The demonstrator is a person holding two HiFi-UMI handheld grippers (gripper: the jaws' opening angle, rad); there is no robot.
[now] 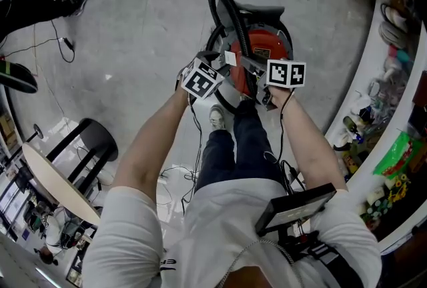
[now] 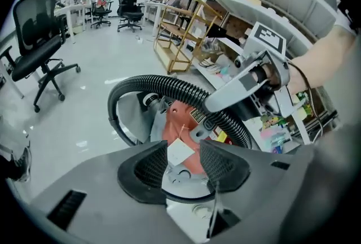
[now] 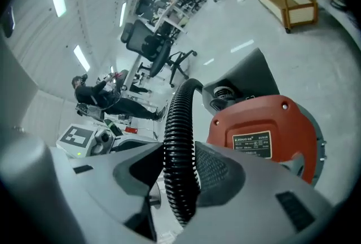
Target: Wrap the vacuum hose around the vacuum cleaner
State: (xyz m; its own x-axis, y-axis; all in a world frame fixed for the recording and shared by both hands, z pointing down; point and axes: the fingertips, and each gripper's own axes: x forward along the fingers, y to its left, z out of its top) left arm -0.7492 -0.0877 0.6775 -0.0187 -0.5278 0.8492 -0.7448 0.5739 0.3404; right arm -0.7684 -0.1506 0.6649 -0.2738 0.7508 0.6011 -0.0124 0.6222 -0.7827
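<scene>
**Both tongs over the vacuum.** The vacuum (image 1: 270, 47) stands on the floor (image 1: 147, 27) just beyond the tips of both tongs, with the person's shoe (image 1: 217, 117) just on the near side of them.

**Right tongs** (image 3: 180, 172): closed on the hose (image 3: 179, 118). The ribbed black tube runs upright between the two pads (image 3: 217, 172), touches both, and continues below them. Above the right tongs the hose rises, bends toward the vacuum and enters a port (image 3: 223, 94) on its grey top, behind the red housing (image 3: 265, 118). In the right gripper view the housing, with its label plate (image 3: 252, 143), lies just right of the right tongs.

**Left tongs** (image 2: 183, 151): open, with the pads apart and pressing on nothing. A white tag (image 2: 179, 152) shows in the gap, with the red housing behind it. Whether the tag touches a pad cannot be told. Beyond the left tongs the hose forms an arch over the vacuum. The right tongs reach in from the right and clamp the arch on its descending side.

In the head view the two tongs lie side by side and near each other, the left tongs to the left of the hose.

**Surroundings.** A wooden rack (image 2: 180, 34) and office chairs (image 2: 39, 39) stand well beyond the left tongs, and shelves (image 2: 271, 0) rise to their right. A person (image 3: 98, 96) sits far beyond the right tongs.
</scene>
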